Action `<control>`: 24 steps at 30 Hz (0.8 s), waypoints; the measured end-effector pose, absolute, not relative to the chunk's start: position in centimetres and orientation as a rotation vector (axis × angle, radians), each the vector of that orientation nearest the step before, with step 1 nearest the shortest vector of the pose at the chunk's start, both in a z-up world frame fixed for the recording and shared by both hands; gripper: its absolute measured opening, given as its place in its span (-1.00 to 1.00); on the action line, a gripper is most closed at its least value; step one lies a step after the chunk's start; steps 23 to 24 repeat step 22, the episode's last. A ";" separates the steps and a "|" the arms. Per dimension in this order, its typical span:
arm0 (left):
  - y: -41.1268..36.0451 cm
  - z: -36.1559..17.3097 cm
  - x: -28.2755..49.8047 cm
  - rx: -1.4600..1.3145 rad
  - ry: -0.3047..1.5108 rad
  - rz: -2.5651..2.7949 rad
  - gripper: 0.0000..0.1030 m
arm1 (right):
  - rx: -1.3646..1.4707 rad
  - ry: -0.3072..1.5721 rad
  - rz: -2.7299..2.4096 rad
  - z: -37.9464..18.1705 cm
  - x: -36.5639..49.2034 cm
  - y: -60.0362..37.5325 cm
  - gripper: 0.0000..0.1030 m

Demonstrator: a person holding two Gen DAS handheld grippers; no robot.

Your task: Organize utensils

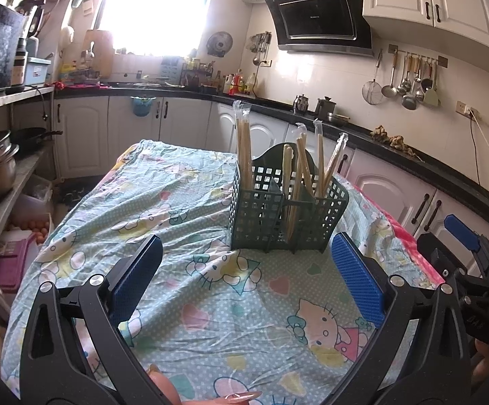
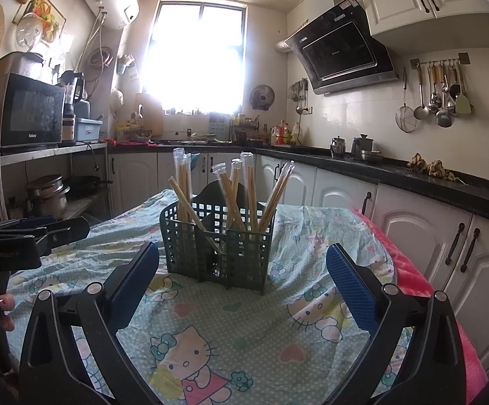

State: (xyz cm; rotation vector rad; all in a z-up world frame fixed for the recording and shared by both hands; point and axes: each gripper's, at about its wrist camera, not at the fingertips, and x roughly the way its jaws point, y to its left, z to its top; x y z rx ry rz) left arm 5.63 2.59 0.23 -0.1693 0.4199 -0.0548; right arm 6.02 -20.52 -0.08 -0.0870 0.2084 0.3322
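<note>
The left gripper (image 1: 246,275) hangs wide open and empty. Ahead, the green utensil caddy (image 1: 286,207) stands on the cartoon tablecloth (image 1: 163,202), holding wrapped chopsticks (image 1: 244,148). The right gripper (image 2: 242,281), equally open and empty, should probably approach 1 pair from above.

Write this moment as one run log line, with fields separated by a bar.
left hand-held gripper: open, empty | right hand-held gripper: open, empty | wrapped chopsticks: upright in green basket | basket: on tablecloth

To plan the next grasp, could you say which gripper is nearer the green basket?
Right gripper, slightly: the green basket sits centred just past it; the left gripper is farther back, leftward.
</note>
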 end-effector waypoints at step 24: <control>12.4 -3.0 14.2 -0.172 0.690 0.281 0.79 | 0.019 0.577 0.060 -2.6 18.6 -28.7 0.87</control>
